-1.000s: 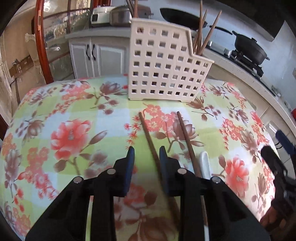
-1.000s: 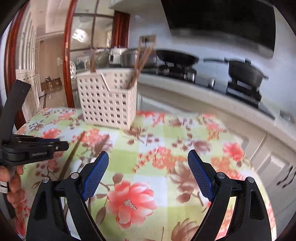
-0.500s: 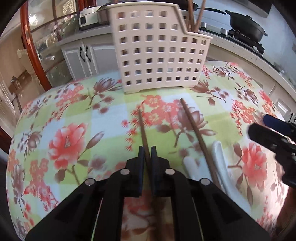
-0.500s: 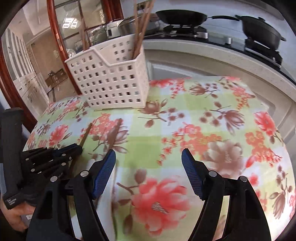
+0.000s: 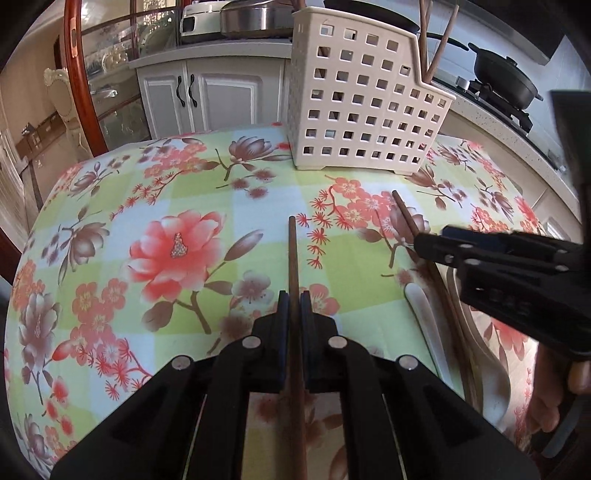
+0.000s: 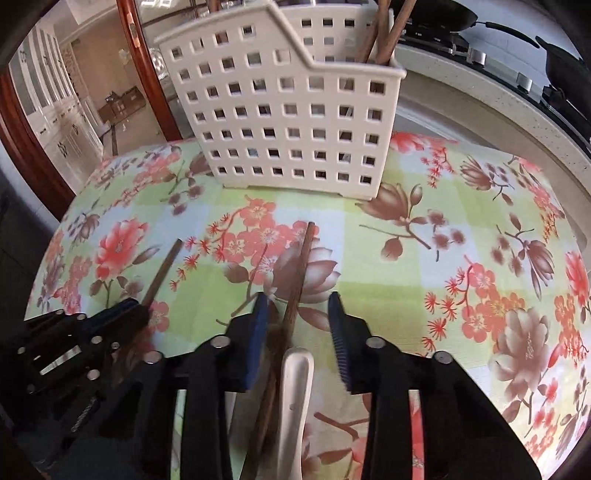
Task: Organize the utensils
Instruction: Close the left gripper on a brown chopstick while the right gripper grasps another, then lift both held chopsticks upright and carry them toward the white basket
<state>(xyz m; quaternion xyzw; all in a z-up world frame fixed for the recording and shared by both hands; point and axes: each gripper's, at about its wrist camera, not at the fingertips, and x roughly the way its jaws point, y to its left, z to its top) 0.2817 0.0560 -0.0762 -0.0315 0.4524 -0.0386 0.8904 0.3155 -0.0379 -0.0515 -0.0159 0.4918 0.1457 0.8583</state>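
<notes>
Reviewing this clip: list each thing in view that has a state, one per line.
left gripper: shut on left chopstick.
right gripper: jaws just closing, not yet pressing; right chopstick between them.
white spoon: lying flat on the tablecloth.
utensil basket: upright, chopsticks standing inside.

A floral cloth (image 5: 177, 240) in green, pale blue and red covers the counter. Beyond the cloth's far edge stands a white cabinet (image 5: 207, 99) with black handles. Above the cabinet sits a rice cooker (image 5: 197, 20). Right of the cloth, a black pot (image 5: 504, 77) rests on a stove.
</notes>
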